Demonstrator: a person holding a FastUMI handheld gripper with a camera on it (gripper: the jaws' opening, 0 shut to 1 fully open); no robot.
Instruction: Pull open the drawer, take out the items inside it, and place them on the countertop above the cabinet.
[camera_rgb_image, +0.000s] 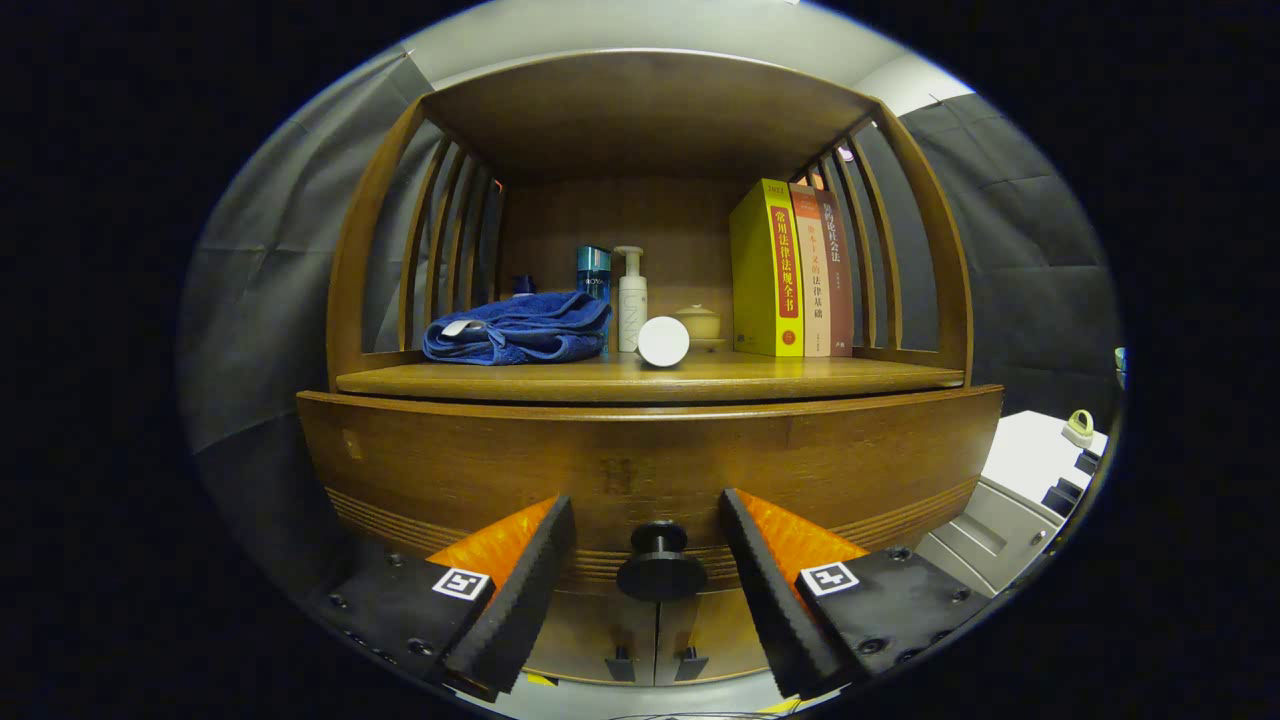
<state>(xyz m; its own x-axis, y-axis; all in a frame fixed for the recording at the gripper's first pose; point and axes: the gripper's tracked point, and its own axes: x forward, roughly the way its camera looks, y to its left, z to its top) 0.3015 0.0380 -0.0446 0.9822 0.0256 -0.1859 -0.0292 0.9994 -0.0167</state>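
The wooden cabinet (650, 300) rises ahead with its drawer (450, 460) closed under the desk (640, 378), where a blue towel (520, 328), books (790, 270) and bottles (631, 298) leave bare front edge, while the jaws (647, 565) gape around the black knob (660, 565), untouched.

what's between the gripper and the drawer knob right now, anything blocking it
Nothing visible blocks it. The gripper is open, with the drawer knob in the gap between its fingers, neither touching it. The drawer front behind the knob looks shut.
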